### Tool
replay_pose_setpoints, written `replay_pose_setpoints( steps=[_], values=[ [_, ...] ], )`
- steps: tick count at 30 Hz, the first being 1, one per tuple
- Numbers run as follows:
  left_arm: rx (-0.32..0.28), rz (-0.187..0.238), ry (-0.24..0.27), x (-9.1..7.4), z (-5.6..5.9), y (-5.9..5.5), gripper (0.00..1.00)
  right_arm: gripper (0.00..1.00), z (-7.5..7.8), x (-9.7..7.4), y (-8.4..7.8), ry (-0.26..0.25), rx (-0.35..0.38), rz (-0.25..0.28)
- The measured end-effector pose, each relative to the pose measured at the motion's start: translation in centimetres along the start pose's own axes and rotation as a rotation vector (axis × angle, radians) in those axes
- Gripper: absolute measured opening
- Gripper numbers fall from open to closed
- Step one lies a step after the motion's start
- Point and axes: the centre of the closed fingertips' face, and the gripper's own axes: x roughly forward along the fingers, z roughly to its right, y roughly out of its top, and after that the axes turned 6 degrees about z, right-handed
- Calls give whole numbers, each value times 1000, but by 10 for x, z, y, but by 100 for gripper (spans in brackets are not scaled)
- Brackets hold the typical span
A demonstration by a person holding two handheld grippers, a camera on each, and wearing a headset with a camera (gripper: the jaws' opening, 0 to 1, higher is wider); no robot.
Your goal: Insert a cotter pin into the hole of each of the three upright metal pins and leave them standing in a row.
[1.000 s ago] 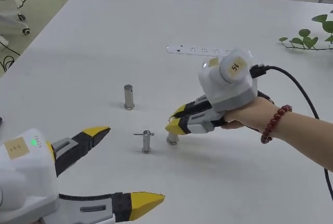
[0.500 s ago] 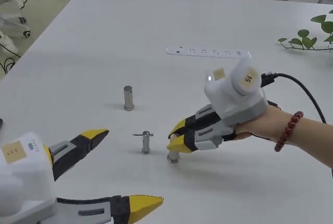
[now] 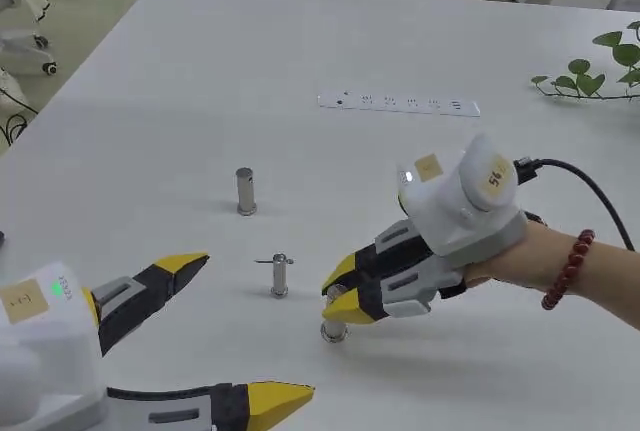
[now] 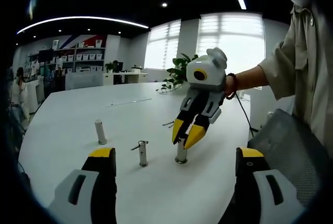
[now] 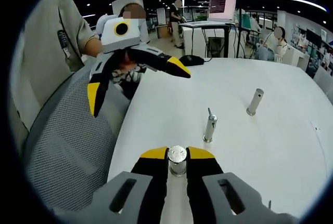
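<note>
The right gripper (image 3: 338, 296), held in a hand (image 3: 505, 256) with a beaded bracelet (image 3: 567, 269) at the wrist, angled downward with jaws closed on a metal pin (image 3: 333, 330), while the left gripper (image 3: 245, 326) hovered low, jaws spread wide.

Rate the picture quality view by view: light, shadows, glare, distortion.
Head view: soft, even light, only faint shadows on the table under the right gripper; the left gripper, close to the lens, looks slightly soft. Left gripper view: fisheye bows the ceiling light strip, and the windows are blown out. Right gripper view: fisheye bending at the edges, while the held pin is sharp.
</note>
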Motion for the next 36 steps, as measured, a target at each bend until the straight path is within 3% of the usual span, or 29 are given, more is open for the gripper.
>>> replay_pose_setpoints(
  steps=[7, 36],
  values=[
    [-4, 0, 0, -1, 2, 0, 96, 12, -6, 1, -3, 19, -19, 2],
    [-4, 2, 11, -2, 3, 0, 96, 13, -11, 2, -21, -9, -42, -6]
  ],
)
